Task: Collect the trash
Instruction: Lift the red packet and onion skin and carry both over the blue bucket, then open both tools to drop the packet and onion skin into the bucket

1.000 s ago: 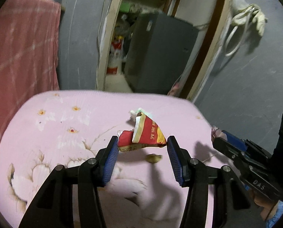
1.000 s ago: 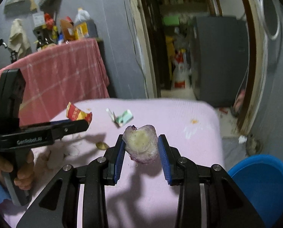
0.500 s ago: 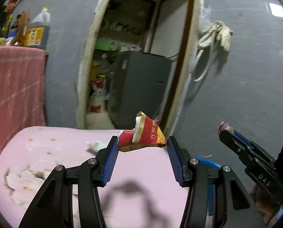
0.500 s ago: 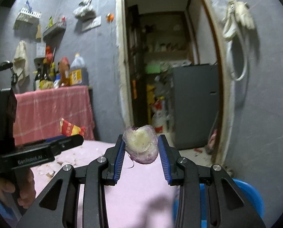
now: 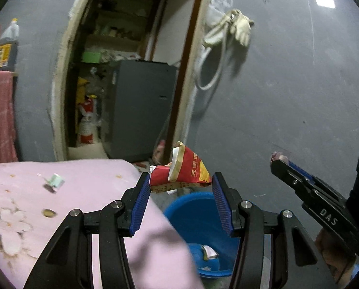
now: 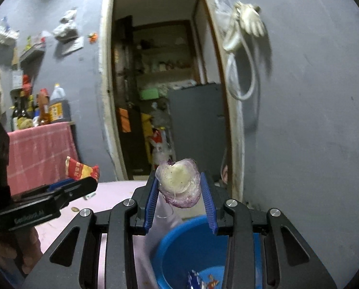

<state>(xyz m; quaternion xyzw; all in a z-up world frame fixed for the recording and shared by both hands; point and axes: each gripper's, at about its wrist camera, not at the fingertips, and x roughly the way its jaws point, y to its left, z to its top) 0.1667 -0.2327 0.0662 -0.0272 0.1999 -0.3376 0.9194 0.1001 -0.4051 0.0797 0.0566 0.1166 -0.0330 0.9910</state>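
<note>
Blue bucket (image 5: 191,214) sits on the floor right past the edge of the pink table (image 5: 88,187), and both your grippers hang over that edge. Your left gripper (image 5: 180,187) squeezes a red snack wrapper (image 5: 186,171) between its blue pads, above the bucket's near rim. Your right gripper (image 6: 179,190) is clamped on a piece of purple onion (image 6: 179,183), also just over the bucket (image 6: 189,245). Some trash already lies in the bottom of the bucket. There is free air between the two grippers and the grey wall (image 5: 288,96) behind.

A small green scrap (image 5: 55,180) and a little brown bit (image 5: 49,213) lie on the flowered pink cloth. Behind the table, a doorway (image 5: 121,72) opens onto a dark cabinet (image 5: 141,106). White gloves (image 5: 237,24) hang on the wall.

One second ago both grippers were over the middle of the table. Now the table has slid to the left and the bucket is under them. Both grips look the same as before.
</note>
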